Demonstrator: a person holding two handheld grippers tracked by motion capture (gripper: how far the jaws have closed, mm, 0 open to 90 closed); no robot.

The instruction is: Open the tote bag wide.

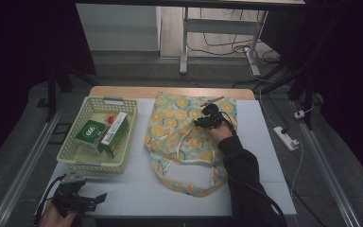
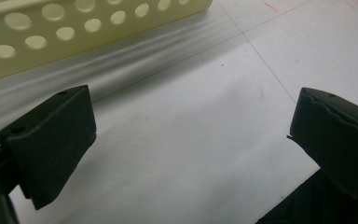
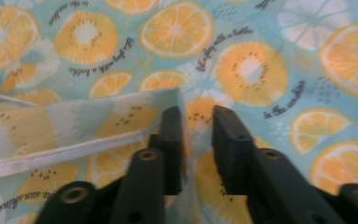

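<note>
Bag [image 1: 179, 127] strap [image 3: 65, 128] edge beside slightly spread right claw [image 3: 198, 116], apparently unpinched, left claw [image 2: 186, 135] spread over bare table [image 2: 191, 140].

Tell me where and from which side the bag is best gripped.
Probably by the strap. It lies as a flat, folded band on top of the bag, with its free edge by the right tool. Come from above, one jaw on each side of that thin edge; the flat bag body gives nothing to pinch.

A lab: dark-curtained recording bay, floor cables [image 1: 227, 47], power strip [image 1: 286, 137].
</note>
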